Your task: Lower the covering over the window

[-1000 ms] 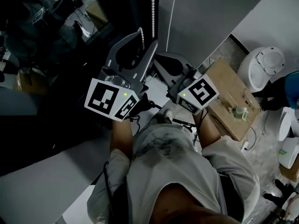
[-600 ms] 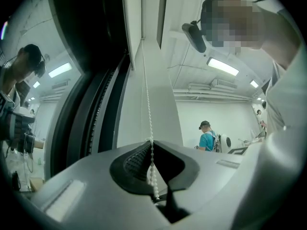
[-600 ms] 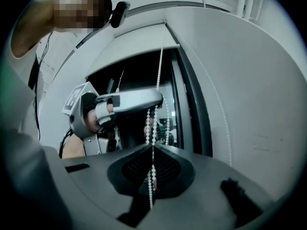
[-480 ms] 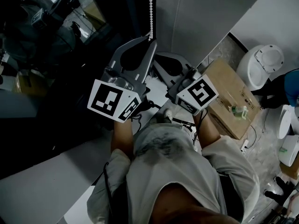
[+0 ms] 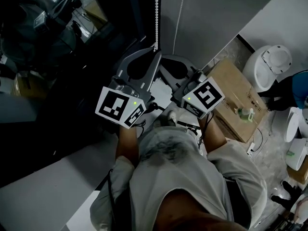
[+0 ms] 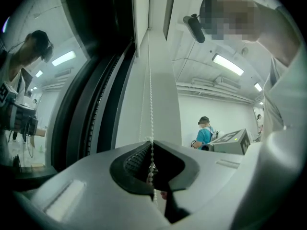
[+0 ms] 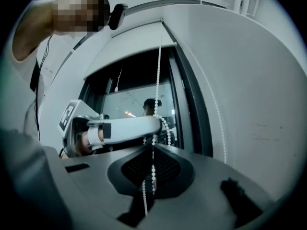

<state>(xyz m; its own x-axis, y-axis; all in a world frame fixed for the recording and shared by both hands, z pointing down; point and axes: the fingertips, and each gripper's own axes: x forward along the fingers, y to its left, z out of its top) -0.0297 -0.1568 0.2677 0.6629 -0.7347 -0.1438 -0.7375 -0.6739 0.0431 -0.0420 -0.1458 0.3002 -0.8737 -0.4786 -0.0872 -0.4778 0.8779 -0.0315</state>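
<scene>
Just closed left gripper (image 6: 152, 143) jaws onto chain (image 6: 149, 95) right of dark window (image 5: 72, 42), then began sinking with it. Just right, clamped on chain too with right gripper (image 7: 153, 146) jaws. Likely means fresh pull starting; shows bare glass, no blind.

The bead chain (image 5: 157, 13) runs off the top edge of the head view. In the right gripper view it drops into the dark gap of the right gripper (image 7: 153, 145), and its low end is lost there. The dark window glass (image 5: 48, 47) on the left shows only dim shapes (too murky to name). The little bottle (image 5: 246, 113) on the cardboard box (image 5: 231, 85) at the right is too small to read. A person in blue (image 5: 301, 88) is cut off by the right edge.
</scene>
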